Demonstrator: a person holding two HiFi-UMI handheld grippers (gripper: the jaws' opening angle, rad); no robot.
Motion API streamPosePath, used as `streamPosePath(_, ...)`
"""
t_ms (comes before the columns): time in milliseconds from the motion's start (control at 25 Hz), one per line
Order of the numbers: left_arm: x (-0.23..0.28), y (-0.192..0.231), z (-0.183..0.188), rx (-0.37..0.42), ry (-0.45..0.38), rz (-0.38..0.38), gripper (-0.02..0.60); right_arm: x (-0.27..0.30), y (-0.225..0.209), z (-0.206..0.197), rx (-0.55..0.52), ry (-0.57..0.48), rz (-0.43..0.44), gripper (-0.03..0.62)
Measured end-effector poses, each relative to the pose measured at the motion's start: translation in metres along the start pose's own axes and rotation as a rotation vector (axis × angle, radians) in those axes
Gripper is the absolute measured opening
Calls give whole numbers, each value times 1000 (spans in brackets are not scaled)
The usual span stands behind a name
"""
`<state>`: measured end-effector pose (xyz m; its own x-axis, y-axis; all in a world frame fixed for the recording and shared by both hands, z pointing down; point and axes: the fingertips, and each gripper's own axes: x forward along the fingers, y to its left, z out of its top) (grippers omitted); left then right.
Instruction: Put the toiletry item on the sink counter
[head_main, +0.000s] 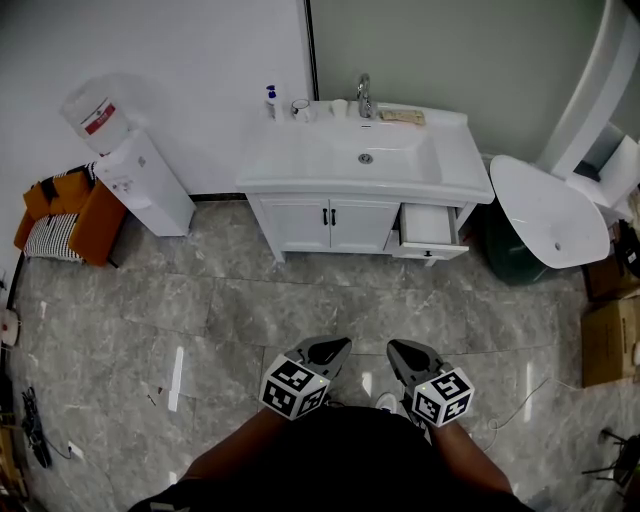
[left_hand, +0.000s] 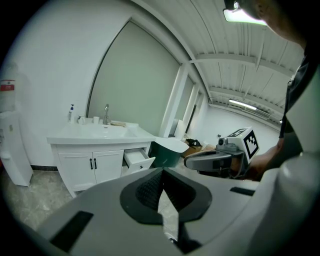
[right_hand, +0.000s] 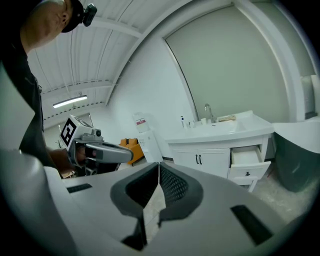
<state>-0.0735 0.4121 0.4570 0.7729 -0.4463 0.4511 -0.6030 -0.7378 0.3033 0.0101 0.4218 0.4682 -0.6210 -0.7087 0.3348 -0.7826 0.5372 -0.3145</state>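
While far from the white sink counter (head_main: 288, 162), holding left tool (head_main: 338, 346) and right tool (head_main: 394, 347) pressed together, empty. Cannot spot the toiletry item; likely light, slippery, so pinch its middle.

No lettering can be read. The water bottle (head_main: 93, 112) on the dispenser (head_main: 150, 185) bears a red label (head_main: 99, 121), its print too small to make out. The marker cubes (head_main: 294, 389) carry only black-and-white square patterns.

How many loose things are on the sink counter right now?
4: a pump bottle at the back left corner, a cup and a smaller cup between it and the tap, a flat tan item right of the tap. Smaller things may be hidden.
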Motion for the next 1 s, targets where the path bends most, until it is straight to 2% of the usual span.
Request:
streamPosePath(160, -8, 12, -4, -9, -5, 0, 0, 15, 7, -2, -30, 24, -23, 5)
streamPosePath(680, -60, 65, -18, 0, -4, -20, 0, 60, 58, -6, -17, 66, -54, 5)
streamPosePath(1000, -65, 83, -23, -24, -1, -31, 0, 70, 53, -7, 33, 86, -101, 5)
